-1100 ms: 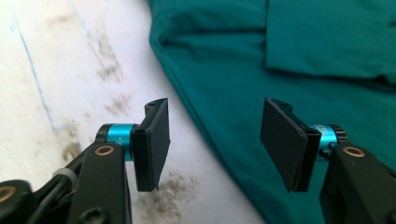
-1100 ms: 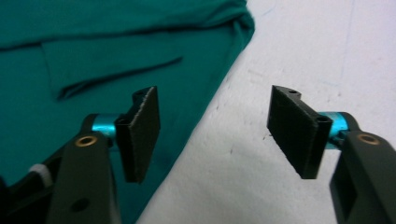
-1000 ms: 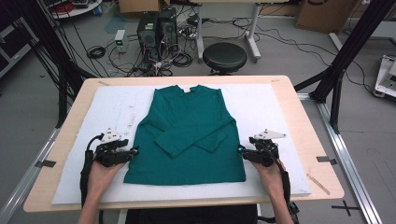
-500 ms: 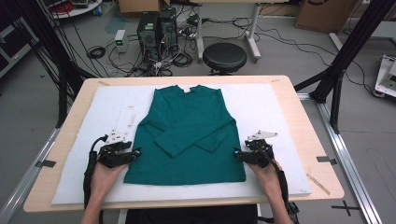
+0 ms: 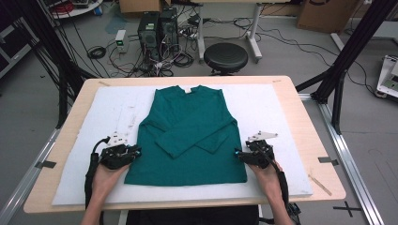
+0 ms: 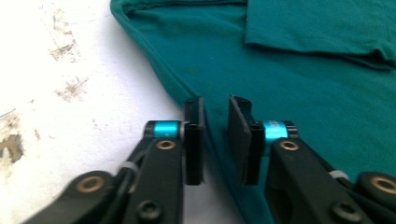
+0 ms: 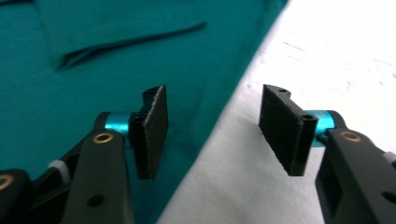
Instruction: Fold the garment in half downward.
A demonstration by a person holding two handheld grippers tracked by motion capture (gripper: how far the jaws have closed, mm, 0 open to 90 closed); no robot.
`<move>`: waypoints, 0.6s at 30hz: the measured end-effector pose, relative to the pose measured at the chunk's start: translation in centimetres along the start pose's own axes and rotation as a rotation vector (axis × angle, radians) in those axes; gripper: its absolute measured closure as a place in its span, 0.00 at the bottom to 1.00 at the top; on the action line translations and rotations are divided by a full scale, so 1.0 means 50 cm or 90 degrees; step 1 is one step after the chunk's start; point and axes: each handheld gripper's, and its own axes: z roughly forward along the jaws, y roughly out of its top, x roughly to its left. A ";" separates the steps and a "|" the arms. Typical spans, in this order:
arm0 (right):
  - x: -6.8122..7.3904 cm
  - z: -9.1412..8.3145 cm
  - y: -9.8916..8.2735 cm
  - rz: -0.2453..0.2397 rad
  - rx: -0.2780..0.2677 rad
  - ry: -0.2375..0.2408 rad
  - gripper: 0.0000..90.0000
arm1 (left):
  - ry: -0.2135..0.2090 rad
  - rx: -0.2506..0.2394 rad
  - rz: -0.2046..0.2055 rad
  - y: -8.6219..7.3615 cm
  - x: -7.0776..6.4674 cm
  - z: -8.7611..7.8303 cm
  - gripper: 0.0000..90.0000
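Fingers of the left gripper (image 6: 215, 135) have just been closing, narrow-gapped over the green shirt's (image 5: 190, 133) edge; right gripper (image 7: 212, 135) fingers stand open, straddling the opposite edge. Shirt lies flat on the counter (image 5: 291, 89).

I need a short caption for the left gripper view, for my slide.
Left gripper, jaws just closing to a narrow gap, straddles the side edge of a green shirt on a white mat.

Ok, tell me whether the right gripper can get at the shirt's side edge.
Probably yes: the right gripper stands open astride the green shirt's side edge, with nothing in between.
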 end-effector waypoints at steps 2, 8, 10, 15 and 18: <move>0.003 0.000 0.001 -0.008 -0.004 0.020 0.54 | -0.003 0.001 0.002 0.000 0.000 0.000 0.88; 0.008 0.004 0.004 0.002 -0.002 0.004 0.58 | -0.007 0.000 -0.002 0.000 0.001 0.001 0.92; 0.009 0.005 0.004 -0.001 -0.003 -0.002 0.62 | -0.009 0.001 -0.008 0.000 0.002 0.000 0.92; 0.013 0.005 0.005 0.004 -0.005 0.001 0.69 | -0.018 0.000 -0.033 -0.001 0.006 0.001 0.93; 0.017 0.005 0.005 0.006 -0.005 0.001 0.74 | -0.021 0.000 -0.039 -0.001 0.007 0.001 0.93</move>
